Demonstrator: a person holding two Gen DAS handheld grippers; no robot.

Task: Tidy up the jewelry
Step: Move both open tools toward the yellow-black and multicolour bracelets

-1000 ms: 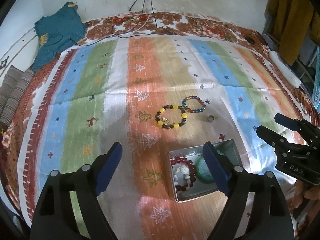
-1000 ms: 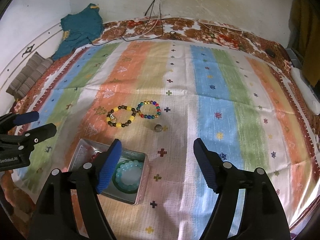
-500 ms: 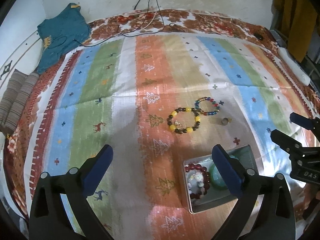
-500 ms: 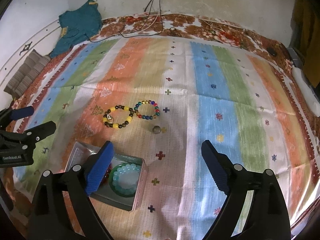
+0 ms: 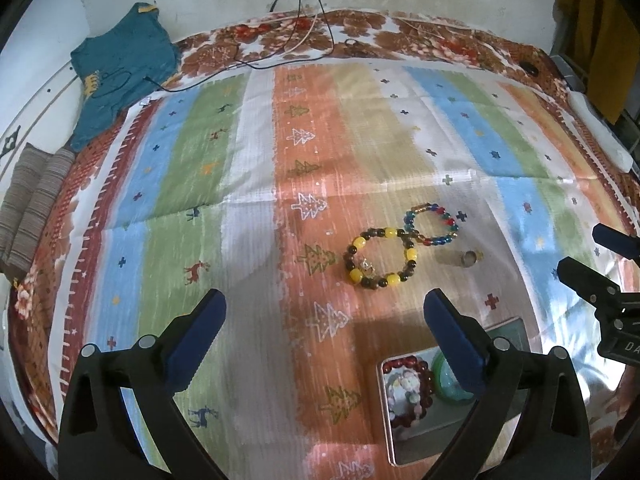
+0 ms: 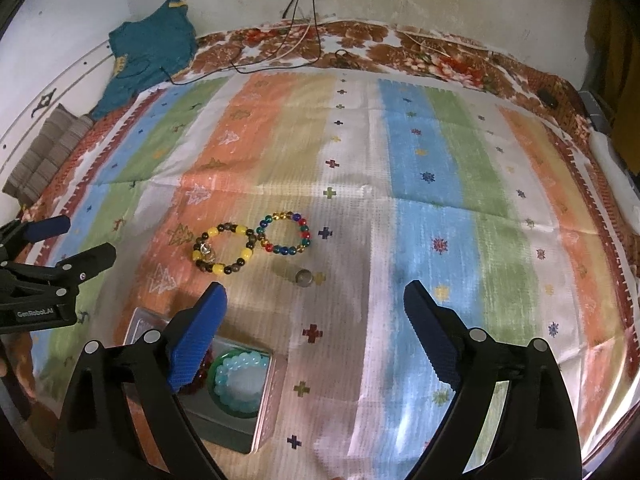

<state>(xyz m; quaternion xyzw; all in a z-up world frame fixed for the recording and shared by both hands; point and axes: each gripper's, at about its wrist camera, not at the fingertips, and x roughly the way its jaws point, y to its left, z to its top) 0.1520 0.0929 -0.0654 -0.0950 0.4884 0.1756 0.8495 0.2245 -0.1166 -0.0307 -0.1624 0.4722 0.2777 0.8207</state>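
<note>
Left wrist view: the left gripper (image 5: 324,322) hangs over the striped cloth (image 5: 192,184) with its jaws spread wide and nothing between them; they have just been opening. Ahead of it, about midway across the cloth, lies a yellow-and-brown bead bracelet (image 5: 380,258) touching a multicoloured bead bracelet (image 5: 432,224) at one bead, and just beside them a small ring (image 5: 469,258). Toward the cloth's near edge sits a metal tin (image 5: 390,424), partly hidden behind the gripper's right finger. It holds a dark red bracelet (image 5: 408,390) and something green that the finger mostly covers. The right gripper (image 5: 588,258) shows at the right side of this view. The tin seems placed near so the loose pieces have only a short way to go.

Right wrist view: the right gripper (image 6: 314,312) also stands wide open and empty above the cloth (image 6: 432,168), its jaws having just widened too. The yellow-and-brown bracelet (image 6: 224,250), the multicoloured one (image 6: 286,234) and the ring (image 6: 304,277) lie ahead, apart from the tin (image 6: 264,412), which sits low and left near the cloth's near edge. Inside it a pale blue bead bracelet (image 6: 240,378) rests on a green bangle (image 6: 218,396). The left gripper (image 6: 82,240) enters at the left. Three pieces are not yet stowed; open jaws suit reaching for one of them next.
</note>
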